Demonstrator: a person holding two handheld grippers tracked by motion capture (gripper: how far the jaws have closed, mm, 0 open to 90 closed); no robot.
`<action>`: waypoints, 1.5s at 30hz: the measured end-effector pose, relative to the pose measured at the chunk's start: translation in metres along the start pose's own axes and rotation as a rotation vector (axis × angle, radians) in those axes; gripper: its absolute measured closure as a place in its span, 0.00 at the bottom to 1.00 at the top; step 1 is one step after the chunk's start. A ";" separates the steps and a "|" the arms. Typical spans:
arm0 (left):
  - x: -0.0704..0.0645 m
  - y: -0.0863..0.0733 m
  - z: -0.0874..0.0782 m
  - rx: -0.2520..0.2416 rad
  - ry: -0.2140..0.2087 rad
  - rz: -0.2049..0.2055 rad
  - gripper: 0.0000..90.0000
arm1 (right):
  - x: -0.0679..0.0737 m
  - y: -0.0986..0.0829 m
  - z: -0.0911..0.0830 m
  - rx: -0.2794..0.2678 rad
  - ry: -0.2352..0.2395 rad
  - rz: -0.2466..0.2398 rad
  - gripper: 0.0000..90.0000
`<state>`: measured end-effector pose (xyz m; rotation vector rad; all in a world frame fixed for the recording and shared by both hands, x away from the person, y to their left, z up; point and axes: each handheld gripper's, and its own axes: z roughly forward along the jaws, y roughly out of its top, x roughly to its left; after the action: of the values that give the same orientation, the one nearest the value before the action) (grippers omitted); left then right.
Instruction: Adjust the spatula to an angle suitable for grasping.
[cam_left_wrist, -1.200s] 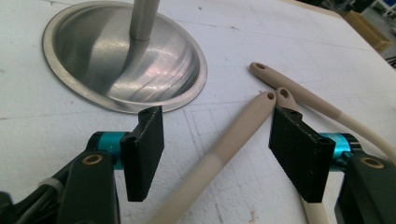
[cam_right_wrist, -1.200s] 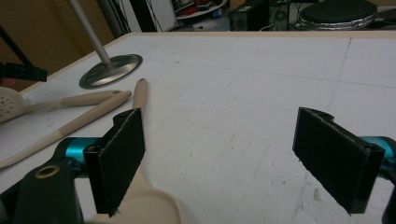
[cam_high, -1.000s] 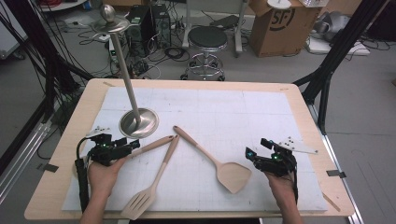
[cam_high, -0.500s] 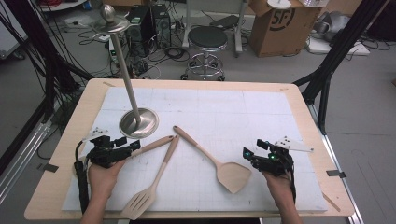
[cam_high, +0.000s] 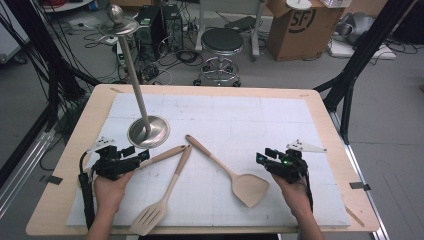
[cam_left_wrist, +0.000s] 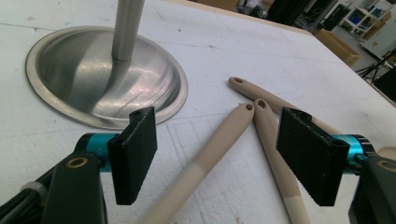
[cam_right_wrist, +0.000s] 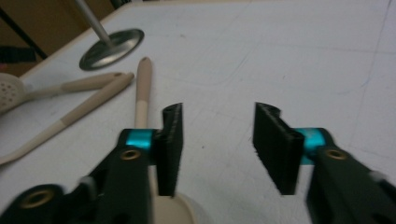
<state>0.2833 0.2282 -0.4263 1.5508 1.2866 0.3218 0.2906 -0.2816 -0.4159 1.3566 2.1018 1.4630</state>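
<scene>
Nearest, at the table's front edge: left gripper (cam_high: 141, 156) spread wide and holding nothing, straddling the handle (cam_left_wrist: 212, 151) of a wooden utensil, tips just short of the steel stand's base (cam_high: 148, 131). Right gripper (cam_high: 261, 157) likewise released, empty, hovering just beside the solid spatula (cam_high: 248, 189). Between them, the slotted spatula (cam_high: 149, 218) lying flat, handles fanned together. Farther back, stand pole (cam_high: 134, 82) rising upright from the white mat (cam_high: 280, 120).
</scene>
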 end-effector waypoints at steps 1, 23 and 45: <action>0.000 0.000 0.000 -0.002 0.000 -0.001 0.33 | 0.000 0.001 0.004 0.026 0.000 0.004 0.67; -0.003 -0.002 0.003 0.015 -0.008 0.008 0.34 | 0.023 0.018 0.087 0.436 0.016 0.170 1.00; -0.001 -0.002 0.003 0.015 -0.005 -0.003 0.34 | 0.053 0.007 0.098 0.622 0.056 0.140 1.00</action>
<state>0.2837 0.2256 -0.4284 1.5609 1.2905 0.3069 0.3288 -0.1801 -0.4400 1.7031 2.6780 0.9174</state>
